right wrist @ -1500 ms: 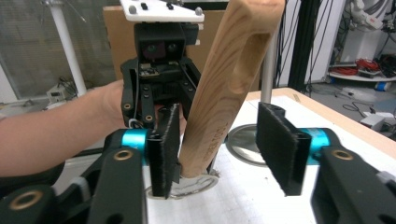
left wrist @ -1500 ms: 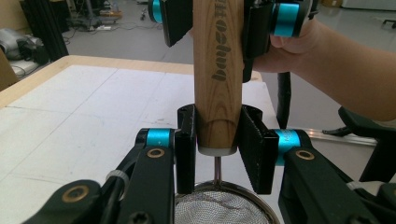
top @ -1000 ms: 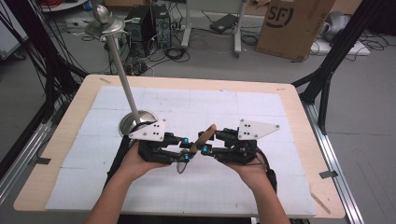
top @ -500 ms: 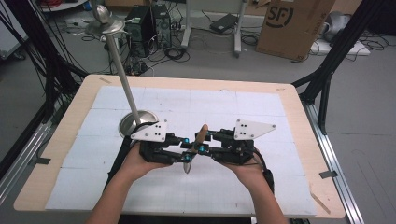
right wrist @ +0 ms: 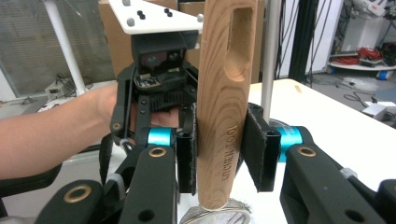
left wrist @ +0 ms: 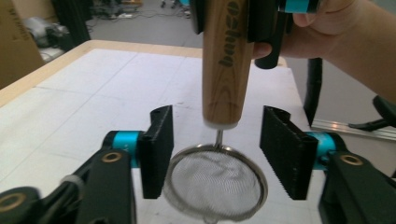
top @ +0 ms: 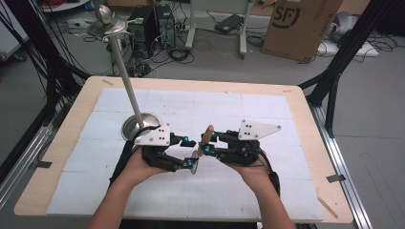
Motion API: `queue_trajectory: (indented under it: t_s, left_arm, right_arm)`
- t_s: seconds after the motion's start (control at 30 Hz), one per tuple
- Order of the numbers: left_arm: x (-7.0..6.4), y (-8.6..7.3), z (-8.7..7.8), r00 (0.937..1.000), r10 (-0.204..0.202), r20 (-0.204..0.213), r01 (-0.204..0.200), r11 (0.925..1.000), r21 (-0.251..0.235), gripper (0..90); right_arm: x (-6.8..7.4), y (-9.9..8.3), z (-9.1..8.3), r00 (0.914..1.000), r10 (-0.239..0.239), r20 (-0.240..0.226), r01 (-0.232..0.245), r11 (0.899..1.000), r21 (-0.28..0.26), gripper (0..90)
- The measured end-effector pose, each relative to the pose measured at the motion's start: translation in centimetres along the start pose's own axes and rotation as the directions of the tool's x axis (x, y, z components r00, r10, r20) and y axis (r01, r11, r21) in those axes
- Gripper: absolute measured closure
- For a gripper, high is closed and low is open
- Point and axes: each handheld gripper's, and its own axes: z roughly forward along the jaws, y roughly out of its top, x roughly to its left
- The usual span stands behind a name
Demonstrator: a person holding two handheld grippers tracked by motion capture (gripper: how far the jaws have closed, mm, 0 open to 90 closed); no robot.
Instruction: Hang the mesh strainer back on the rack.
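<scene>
Wooden handle of the strainer: clamped between the two pads of my right gripper, jaws closed on it mid-length, slotted hanging hole uppermost. Item held above the table, between my two hands, handle near upright.

Mesh bowl: hangs below the handle on a short wire neck, nothing in it that I can see; it sits in the gap of my left gripper.

Left gripper: jaws wide apart, touching nothing.

Step in hand, as I judge it: handover of the strainer from right to left. Next move calls for closing my left jaws on the handle or rim before my right lets go.

Steel stand base: dish-shaped, behind my left hand, contents not discernible.
</scene>
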Motion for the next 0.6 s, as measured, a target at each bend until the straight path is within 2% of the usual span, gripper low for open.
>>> queue_trajectory:
  t_s: [0.17,0.23,0.33,0.4,0.6]
  left_arm:
    - [0.3,-1.5,-1.2,0.9977,-0.018,-0.066,0.021,0.9990,0.040,34.4]
    - [0.5,-2.0,-1.8,0.9957,-0.028,-0.088,0.033,0.9980,0.055,32.0]
    - [0.6,-2.8,-2.7,0.9922,-0.032,-0.120,0.039,0.9978,0.053,29.8]
    - [0.7,-3.3,-3.2,0.9882,-0.031,-0.150,0.041,0.9969,0.067,27.5]
    - [1.0,-4.4,-4.7,0.9786,-0.054,-0.199,0.063,0.9972,0.039,24.1]
  right_arm:
    - [-0.4,-0.1,-0.1,0.9999,0.009,0.009,-0.009,1.000,0.011,68.3]
    - [-0.7,-0.1,-0.1,0.9998,0.007,0.019,-0.008,1.000,0.020,68.3]
    - [-0.9,-0.1,-0.1,0.9995,0.013,0.029,-0.014,1.000,0.026,68.4]
    - [-1.0,0.0,-0.1,0.9992,0.015,0.037,-0.016,0.999,0.028,68.3]
    - [-1.6,0.5,-0.2,0.9983,0.018,0.055,-0.020,0.999,0.036,68.3]
